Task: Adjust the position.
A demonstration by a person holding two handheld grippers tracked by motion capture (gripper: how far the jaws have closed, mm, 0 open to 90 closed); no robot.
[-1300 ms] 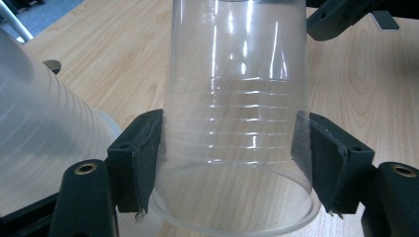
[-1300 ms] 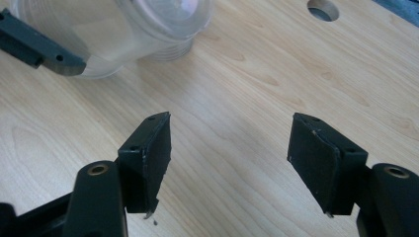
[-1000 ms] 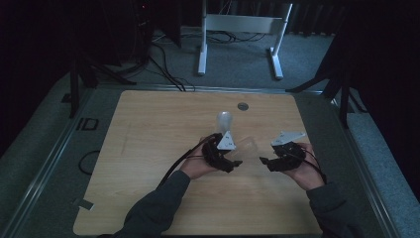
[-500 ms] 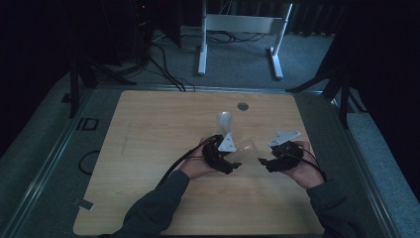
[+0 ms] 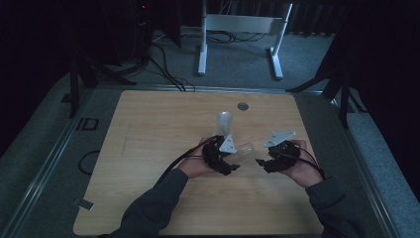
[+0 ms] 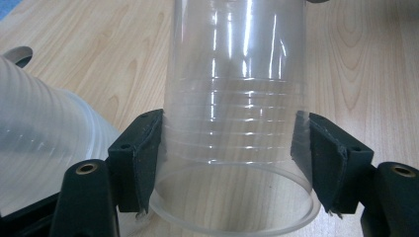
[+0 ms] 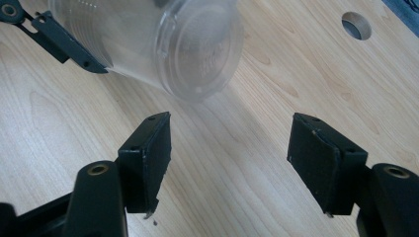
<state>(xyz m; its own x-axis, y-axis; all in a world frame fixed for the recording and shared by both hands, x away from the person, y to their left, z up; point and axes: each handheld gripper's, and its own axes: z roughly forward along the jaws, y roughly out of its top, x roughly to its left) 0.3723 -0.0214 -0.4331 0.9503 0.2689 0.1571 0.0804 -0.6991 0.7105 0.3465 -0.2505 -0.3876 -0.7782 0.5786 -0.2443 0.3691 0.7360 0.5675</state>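
Centrally, left hand-held gripper clamped on clear cup; right hand-held gripper released, tabletop beneath.

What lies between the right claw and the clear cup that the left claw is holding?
Just bare table: in the right gripper view, the open right claw faces the bottom of the clear cup across plain wood, not touching it.

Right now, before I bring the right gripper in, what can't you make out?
- High view: the held clear cup is faint in the dim light; the left gripper hides its rim.
- Left gripper view: the top edge cuts off its base; the left edge cuts off the ribbed second cup.
- Right gripper view: marks on its base are blurred; the top edge cuts off its rim end.
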